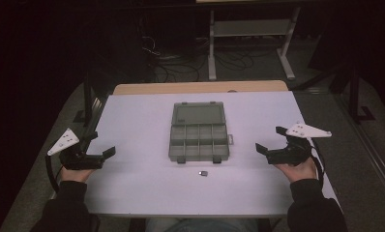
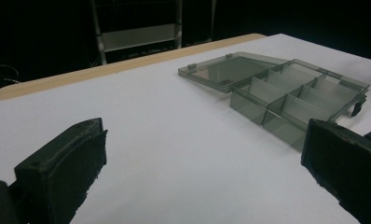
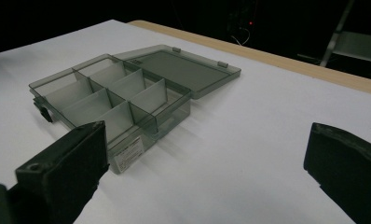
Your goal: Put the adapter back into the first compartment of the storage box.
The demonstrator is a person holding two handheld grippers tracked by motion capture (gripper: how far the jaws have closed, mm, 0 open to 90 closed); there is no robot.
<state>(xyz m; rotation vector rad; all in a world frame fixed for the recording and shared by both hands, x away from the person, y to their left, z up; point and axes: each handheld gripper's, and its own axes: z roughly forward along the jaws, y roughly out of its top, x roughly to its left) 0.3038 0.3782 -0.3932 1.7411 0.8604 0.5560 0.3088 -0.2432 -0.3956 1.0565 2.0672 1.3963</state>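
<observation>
A smoky clear compartment box [image 1: 199, 137] lies open in the middle of the white table [image 1: 142, 121], its lid [image 1: 198, 113] folded flat toward the far side. Its several compartments look empty. In front of it lies a small dark piece [image 1: 203, 173]. My left gripper [image 1: 99, 144] rests at the table's left edge, open, jaws pointing toward the box [image 2: 295, 95] with nothing between them. At the right edge my right gripper [image 1: 272, 139] is open too, facing the box [image 3: 113, 98], nothing in its jaws.
A bare wooden strip [image 1: 200, 87] runs along the table's far edge. Beyond it stand a grey metal frame [image 1: 251, 29] and tangled cables [image 1: 176, 63] on the dark floor. Dark sleeves come in at the bottom corners.
</observation>
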